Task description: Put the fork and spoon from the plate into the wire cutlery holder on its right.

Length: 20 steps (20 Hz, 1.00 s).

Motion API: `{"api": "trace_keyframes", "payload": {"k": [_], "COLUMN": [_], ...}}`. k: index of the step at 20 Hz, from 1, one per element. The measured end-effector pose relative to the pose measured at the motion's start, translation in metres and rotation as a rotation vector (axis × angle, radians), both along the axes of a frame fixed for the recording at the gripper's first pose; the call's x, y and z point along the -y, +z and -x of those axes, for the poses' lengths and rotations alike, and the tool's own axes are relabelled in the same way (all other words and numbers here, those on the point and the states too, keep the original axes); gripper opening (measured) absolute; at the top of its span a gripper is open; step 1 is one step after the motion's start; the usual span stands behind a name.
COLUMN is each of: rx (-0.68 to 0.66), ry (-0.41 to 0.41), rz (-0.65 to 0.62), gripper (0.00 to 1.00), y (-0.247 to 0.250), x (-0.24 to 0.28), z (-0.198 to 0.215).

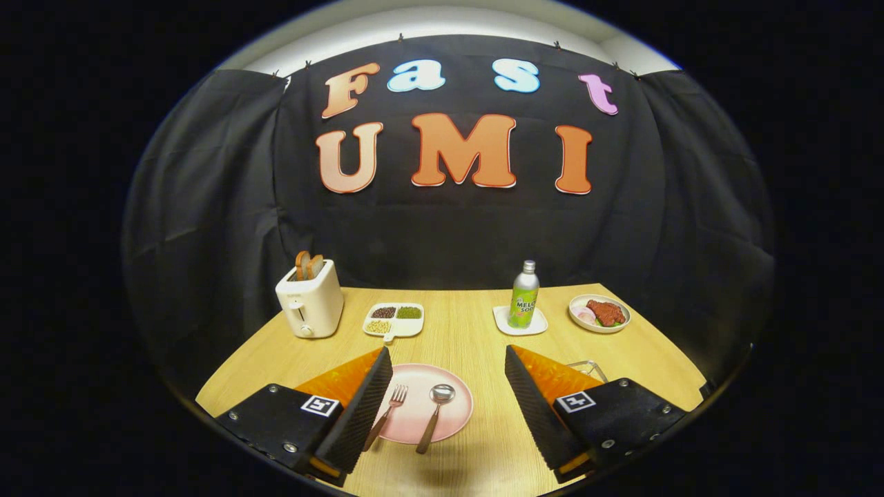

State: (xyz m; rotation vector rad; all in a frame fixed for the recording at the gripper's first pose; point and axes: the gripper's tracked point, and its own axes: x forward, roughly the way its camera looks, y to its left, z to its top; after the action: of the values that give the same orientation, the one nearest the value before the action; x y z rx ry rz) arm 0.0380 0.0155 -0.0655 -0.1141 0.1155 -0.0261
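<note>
A pink plate (pixel 452 395) lies on the wooden table between my two fingers. On it rest a metal fork (pixel 391 405) at the left and a metal spoon (pixel 436 407) at its right, both with handles pointing toward me. My gripper (pixel 447 366) is open and holds nothing, hovering above the plate. The wire cutlery holder (pixel 588 368) stands to the right of the plate, mostly hidden behind my right finger (pixel 535 404); just its top rim shows.
At the back of the table (pixel 483 338) stand a white toaster (pixel 310 298) with bread, a divided dish of beans (pixel 394 320), a green soda bottle (pixel 524 297) on a white coaster, and a plate of meat (pixel 599 313).
</note>
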Motion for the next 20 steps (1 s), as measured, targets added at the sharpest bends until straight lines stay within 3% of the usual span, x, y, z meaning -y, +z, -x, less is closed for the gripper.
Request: {"api": "trace_keyframes", "payload": {"k": [12,20], "rx": [-0.178,-0.3], "ry": [0.003,0.01], "rz": [0.065,0.148], "gripper": [0.97,0.7], "y": [-0.081,-0.132], "x": [-0.015,-0.025], "z": [-0.043,-0.055]}}
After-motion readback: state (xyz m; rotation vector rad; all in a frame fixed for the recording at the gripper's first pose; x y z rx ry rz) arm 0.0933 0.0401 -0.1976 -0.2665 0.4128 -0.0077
